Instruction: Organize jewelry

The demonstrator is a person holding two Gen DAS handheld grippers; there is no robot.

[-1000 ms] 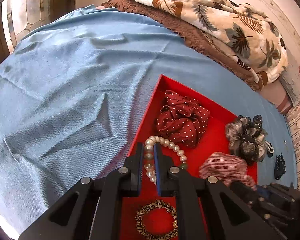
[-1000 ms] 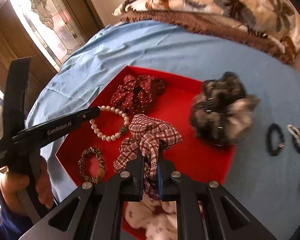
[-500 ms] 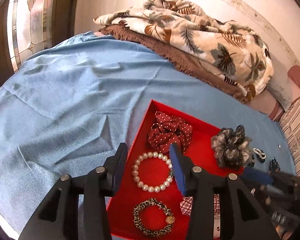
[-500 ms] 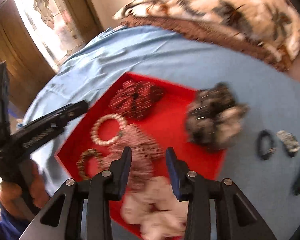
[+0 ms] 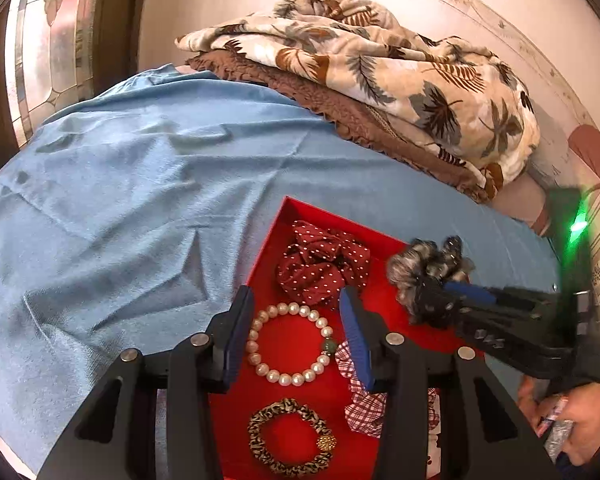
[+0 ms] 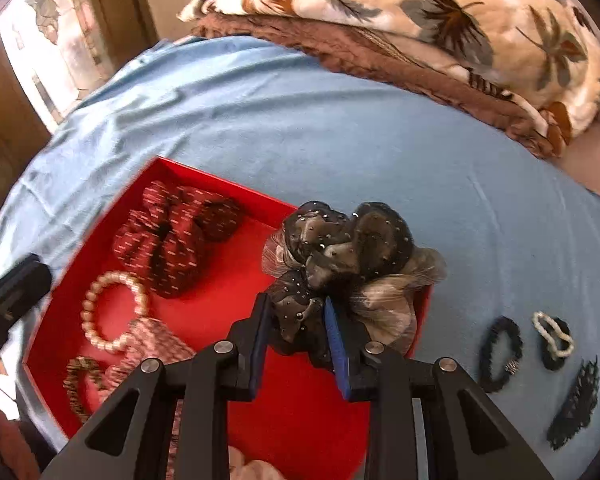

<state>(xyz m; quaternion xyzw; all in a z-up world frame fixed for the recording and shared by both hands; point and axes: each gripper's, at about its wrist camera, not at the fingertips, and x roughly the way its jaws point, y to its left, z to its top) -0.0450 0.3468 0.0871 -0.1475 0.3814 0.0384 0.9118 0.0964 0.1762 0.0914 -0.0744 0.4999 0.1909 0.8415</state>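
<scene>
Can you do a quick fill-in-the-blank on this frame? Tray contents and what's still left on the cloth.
1. The pearl bracelet lies inside the ____ tray.
2. The bedspread under the tray is ____.
3. The right gripper has the grey-black scrunchie between its fingers, at the tray's ____ edge.
4. The dark lace hair clip lies ____ the tray, on the cloth.

Missing words: red; blue; right; outside

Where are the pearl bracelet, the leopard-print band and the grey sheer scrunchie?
pearl bracelet (image 5: 260, 368): left wrist view, on its lower-left beads.
leopard-print band (image 5: 260, 446): left wrist view, on its left side.
grey sheer scrunchie (image 6: 340, 248): right wrist view, on its dark centre.
</scene>
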